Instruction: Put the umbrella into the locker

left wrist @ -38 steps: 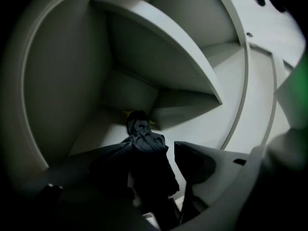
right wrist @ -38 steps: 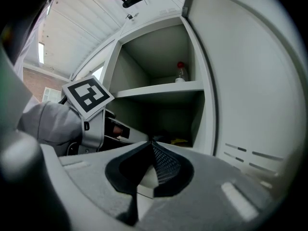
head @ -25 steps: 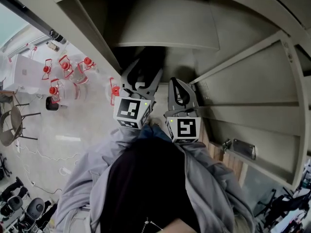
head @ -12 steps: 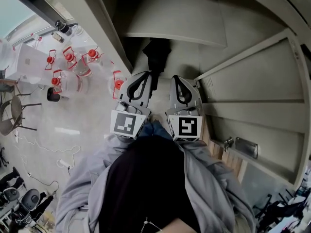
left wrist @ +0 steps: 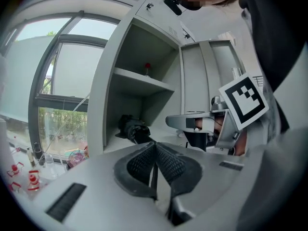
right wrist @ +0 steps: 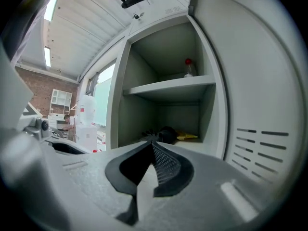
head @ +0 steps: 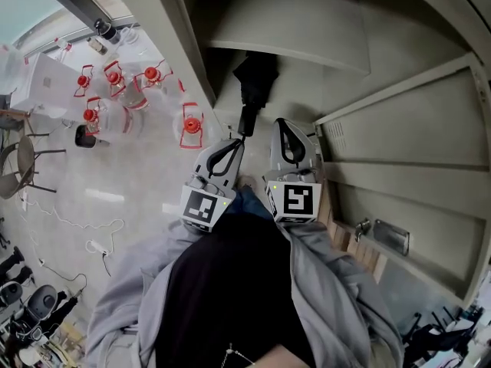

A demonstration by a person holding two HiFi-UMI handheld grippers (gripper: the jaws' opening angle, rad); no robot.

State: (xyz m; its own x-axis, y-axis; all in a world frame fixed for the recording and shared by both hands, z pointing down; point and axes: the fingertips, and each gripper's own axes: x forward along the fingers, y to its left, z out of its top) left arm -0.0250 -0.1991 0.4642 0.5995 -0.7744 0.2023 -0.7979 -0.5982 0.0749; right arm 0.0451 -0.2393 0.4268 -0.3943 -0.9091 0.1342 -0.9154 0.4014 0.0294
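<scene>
Left tongs (head: 240, 137) have pulled back and closed empty, near the black folded umbrella (head: 257, 79) inside the grey metal locker (head: 322, 90); right tongs (head: 283, 123) are closed too.

On the pale floor (head: 138, 186), left of the fingers (head: 222, 156) of the left gripper (head: 238, 138), stand clear jars with red wire clasps (head: 115, 83). The nearest jar (head: 190, 126) is just beside those fingers and the others are farther left, with a white cable (head: 88, 236) and a chair (head: 17, 179) well apart beyond them. Ahead of the right gripper (right wrist: 153, 143) and slightly to the right of its fingertips lies a yellow thing (right wrist: 186, 137), and a small red-capped bottle (right wrist: 187, 67) stands high above it.
</scene>
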